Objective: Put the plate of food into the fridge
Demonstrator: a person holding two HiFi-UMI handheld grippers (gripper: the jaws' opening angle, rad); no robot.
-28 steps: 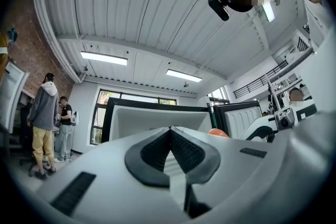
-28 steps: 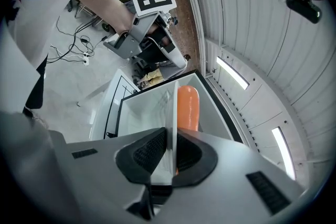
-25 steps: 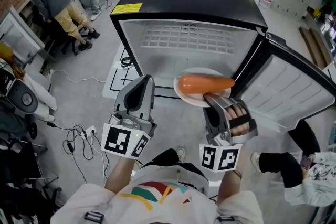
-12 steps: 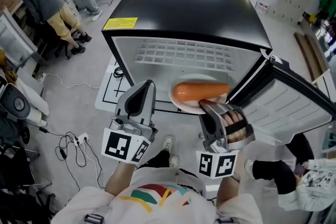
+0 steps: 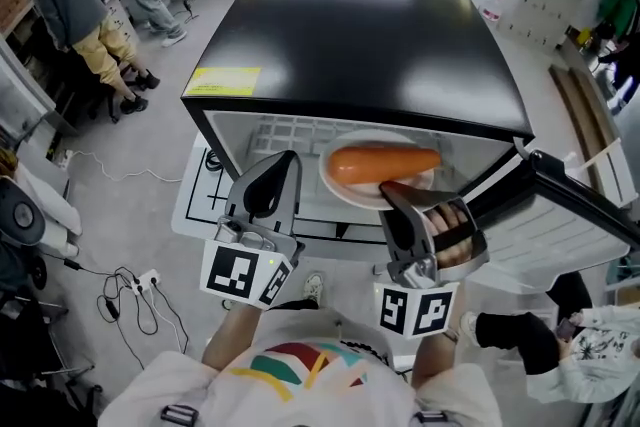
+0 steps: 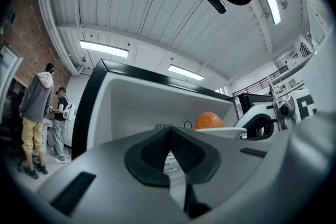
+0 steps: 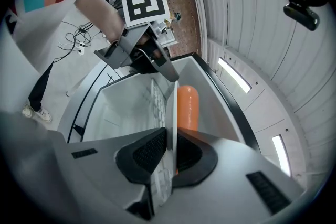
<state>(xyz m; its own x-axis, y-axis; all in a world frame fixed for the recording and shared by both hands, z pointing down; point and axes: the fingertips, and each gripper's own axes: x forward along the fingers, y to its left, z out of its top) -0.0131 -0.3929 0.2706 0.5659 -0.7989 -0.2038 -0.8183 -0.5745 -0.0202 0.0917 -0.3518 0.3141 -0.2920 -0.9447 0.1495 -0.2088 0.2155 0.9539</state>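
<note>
White plate (image 5: 338,183) with orange food (image 5: 385,161) clamped in right gripper (image 5: 402,191) — left gripper (image 5: 281,161) jaws pressed together

Bright ceiling strips (image 6: 103,49) glare off the fridge (image 5: 370,25); fisheye edges warp

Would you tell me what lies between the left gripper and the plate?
Nothing stands there: the head view shows only the fridge interior between the left gripper and the plate.

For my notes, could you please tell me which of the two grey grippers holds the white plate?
The right gripper, its jaws clamped on the rim of the round white plate carrying long orange food; the left gripper is shut, empty.
</note>
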